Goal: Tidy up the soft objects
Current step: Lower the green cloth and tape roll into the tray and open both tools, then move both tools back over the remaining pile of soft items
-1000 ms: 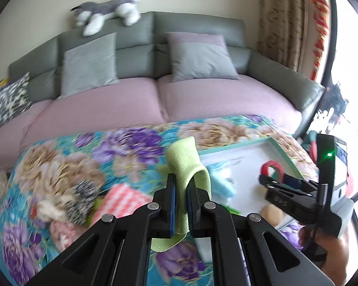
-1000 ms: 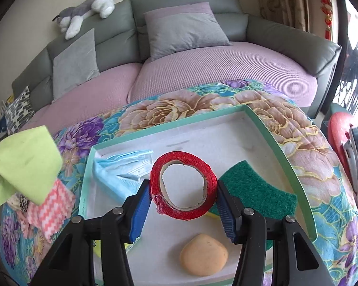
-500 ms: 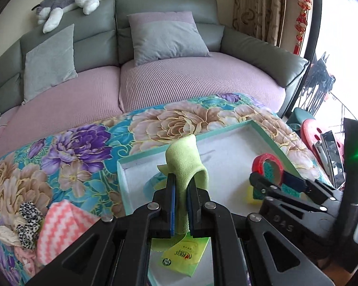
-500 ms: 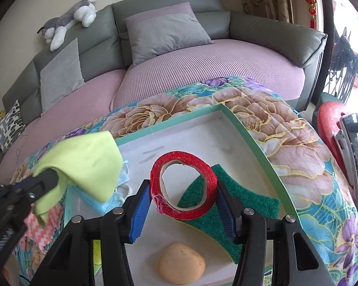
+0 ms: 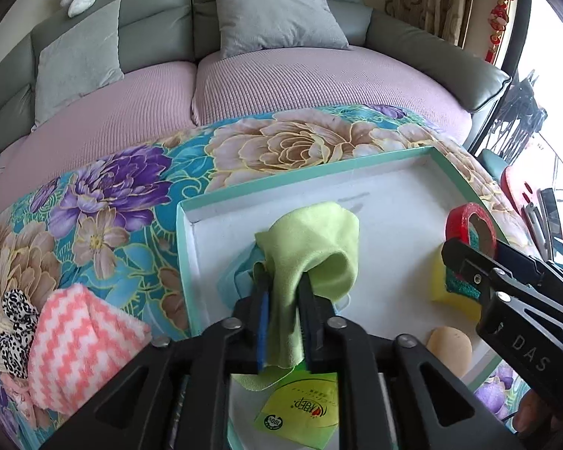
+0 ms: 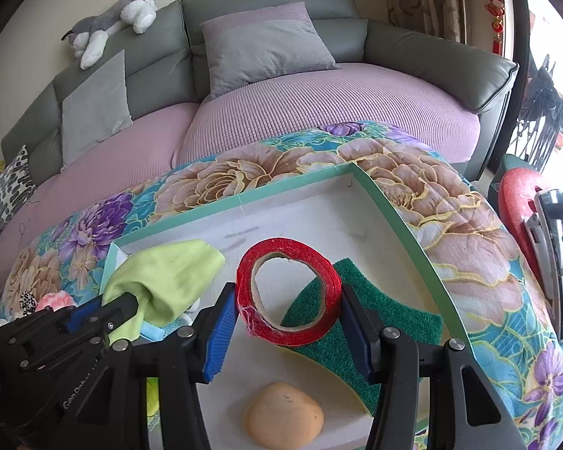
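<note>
left hand-held gripper [image 5: 284, 296] jaws opening around green cloth [image 5: 311, 247]; right hand-held gripper [image 6: 287, 313] clamps red tape roll [image 6: 287, 302].

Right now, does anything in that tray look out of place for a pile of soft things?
Yes: the red glitter tape roll, gripped by the right gripper above the teal-rimmed white tray, is a stiff ring, unlike the green scouring sponge below it or the lime-green cloth.
</note>
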Demonstrator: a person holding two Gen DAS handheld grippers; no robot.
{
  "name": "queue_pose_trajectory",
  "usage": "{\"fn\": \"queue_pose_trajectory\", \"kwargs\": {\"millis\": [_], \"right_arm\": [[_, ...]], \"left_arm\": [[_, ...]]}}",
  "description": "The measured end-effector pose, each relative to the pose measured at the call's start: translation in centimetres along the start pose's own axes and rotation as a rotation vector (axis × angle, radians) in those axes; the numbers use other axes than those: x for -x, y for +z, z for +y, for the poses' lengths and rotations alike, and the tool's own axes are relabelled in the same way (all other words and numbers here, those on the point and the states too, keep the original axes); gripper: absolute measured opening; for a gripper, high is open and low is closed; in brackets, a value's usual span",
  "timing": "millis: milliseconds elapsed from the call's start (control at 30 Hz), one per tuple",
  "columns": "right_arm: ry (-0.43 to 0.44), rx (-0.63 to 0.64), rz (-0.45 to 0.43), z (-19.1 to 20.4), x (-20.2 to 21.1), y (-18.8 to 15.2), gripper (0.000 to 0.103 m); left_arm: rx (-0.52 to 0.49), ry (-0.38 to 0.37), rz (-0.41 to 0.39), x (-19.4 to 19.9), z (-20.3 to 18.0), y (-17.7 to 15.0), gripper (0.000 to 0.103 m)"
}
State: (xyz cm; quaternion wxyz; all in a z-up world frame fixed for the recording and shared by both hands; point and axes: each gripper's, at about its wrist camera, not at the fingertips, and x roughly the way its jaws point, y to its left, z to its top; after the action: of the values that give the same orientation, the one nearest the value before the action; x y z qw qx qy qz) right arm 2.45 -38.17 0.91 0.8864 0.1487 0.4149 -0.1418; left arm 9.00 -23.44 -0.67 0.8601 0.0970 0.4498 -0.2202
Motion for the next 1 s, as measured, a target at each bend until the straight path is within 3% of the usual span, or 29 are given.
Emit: {"fn": "queue_pose_trajectory", "kwargs": {"millis": [33, 67, 100, 333, 500, 1000], "right_arm": [[-0.002, 0.008, 0.001, 0.2, 0.0, 0.0, 0.058], [-0.006, 0.014, -0.001, 0.3, 0.0, 0.0, 0.061], [-0.013, 0.019, -0.002, 0.5, 0.1, 0.1, 0.069], [-0.063, 0.027, -0.004, 0.4, 0.6, 0.1, 0.087], [-0.113, 0.046, 0.005, 0.5, 1.1, -0.2, 0.103], [-0.160, 0.143, -0.002, 2.8, 4.1, -2.3, 0.103]], "left_arm": [[0.005, -0.002, 0.005, 0.0, 0.1, 0.0, 0.036], [0.012, -0.007, 0.007, 0.1, 0.2, 0.0, 0.054], [0.016, -0.012, 0.004, 0.3, 0.3, 0.0, 0.064], [0.053, -0.015, -0.027, 2.1, 1.0, 0.1, 0.072], [0.090, 0.011, -0.044, 3.2, 2.1, 0.0, 0.094], [0.229, 0.143, -0.083, 7.2, 8.3, -2.6, 0.096]]}}
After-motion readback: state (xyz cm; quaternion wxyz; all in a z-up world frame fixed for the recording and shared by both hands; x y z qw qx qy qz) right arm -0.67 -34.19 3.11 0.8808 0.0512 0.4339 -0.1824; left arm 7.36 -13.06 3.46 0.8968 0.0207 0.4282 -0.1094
